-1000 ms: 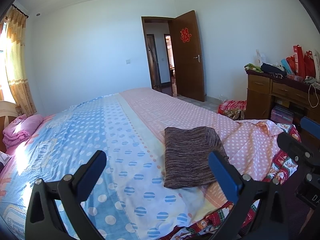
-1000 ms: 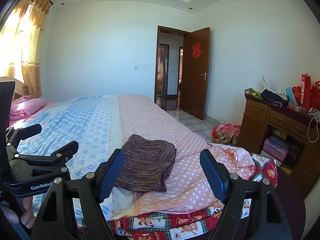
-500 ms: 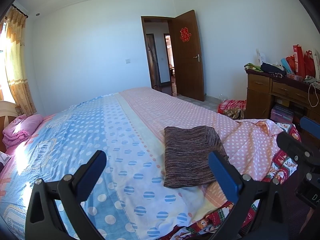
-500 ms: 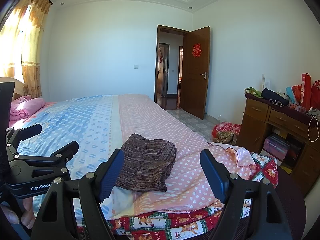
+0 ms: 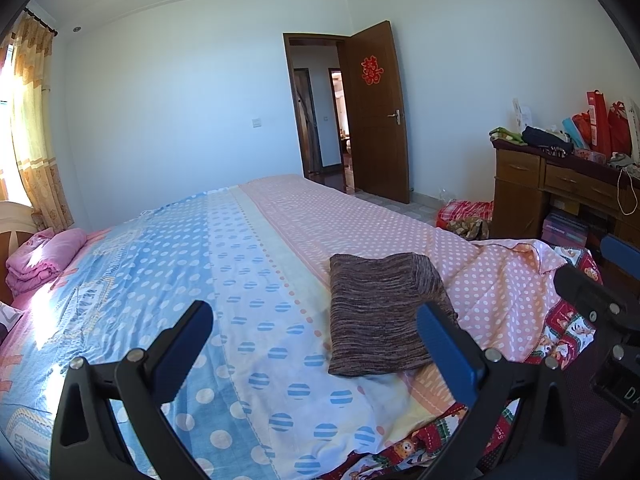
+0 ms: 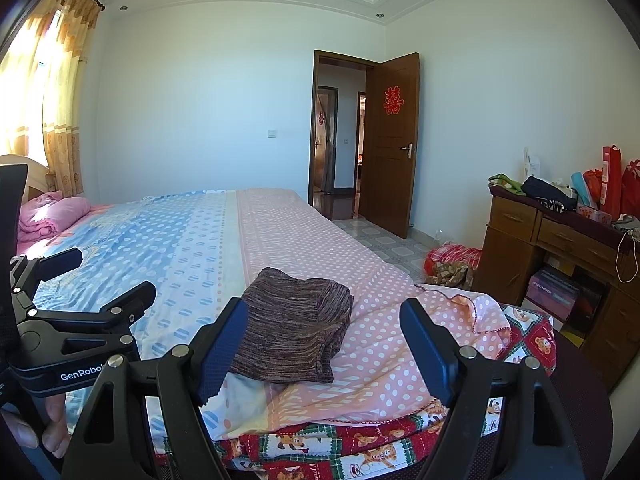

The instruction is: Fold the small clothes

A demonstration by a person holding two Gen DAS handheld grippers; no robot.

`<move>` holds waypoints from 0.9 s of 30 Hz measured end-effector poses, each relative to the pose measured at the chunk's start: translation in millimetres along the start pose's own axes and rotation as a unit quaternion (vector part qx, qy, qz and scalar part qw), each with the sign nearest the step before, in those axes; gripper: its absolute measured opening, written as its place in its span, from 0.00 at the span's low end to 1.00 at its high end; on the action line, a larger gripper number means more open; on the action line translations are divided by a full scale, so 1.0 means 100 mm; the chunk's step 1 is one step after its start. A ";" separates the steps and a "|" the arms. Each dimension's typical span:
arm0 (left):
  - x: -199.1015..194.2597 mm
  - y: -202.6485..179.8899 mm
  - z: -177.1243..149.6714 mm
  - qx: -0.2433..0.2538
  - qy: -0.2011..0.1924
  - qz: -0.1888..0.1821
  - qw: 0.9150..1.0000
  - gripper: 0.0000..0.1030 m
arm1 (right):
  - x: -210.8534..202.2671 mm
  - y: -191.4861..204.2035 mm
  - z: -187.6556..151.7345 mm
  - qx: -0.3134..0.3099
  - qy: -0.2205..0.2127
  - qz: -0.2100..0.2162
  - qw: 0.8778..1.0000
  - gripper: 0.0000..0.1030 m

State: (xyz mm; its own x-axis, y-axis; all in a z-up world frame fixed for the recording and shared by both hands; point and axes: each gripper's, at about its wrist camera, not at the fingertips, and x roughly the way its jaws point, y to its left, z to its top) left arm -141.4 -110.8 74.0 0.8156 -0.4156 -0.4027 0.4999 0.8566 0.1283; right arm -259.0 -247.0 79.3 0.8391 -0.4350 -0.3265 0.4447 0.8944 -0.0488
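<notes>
Folded brown garment [image 5: 380, 312] lies on the bed [image 5: 240, 264]; left gripper [image 5: 316, 344] and right gripper [image 6: 324, 340] hover, jaws wide apart, empty.

One folded brown garment [image 5: 380, 312], one bed [image 5: 248, 256], one pink blanket [image 5: 44, 256], one door [image 5: 380, 112], two grippers

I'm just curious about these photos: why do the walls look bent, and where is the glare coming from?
Both views are fisheye, so the ceiling and door bow near the dark rounded corners. Left wrist view: sun through the curtain washes out a patch of the bedspread. Right wrist view: the window edge at the curtain is blown out. The folded brown garment is sharp and evenly lit in both.
</notes>
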 end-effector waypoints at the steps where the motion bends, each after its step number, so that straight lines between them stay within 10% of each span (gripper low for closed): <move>1: 0.00 -0.01 0.00 -0.001 0.000 0.000 1.000 1.00 | 0.00 0.00 0.00 0.000 0.000 0.000 1.000 0.77; 27: 0.10 0.11 -0.04 -0.011 0.006 -0.003 1.000 1.00 | 0.04 0.03 -0.05 0.002 0.007 -0.004 1.000 0.77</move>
State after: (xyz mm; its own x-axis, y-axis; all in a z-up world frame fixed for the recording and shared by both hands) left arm -128.4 -104.4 68.0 0.8084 -0.4173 -0.4152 0.4982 0.8607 0.1049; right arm -256.0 -245.7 73.5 0.8309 -0.4413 -0.3389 0.4534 0.8901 -0.0472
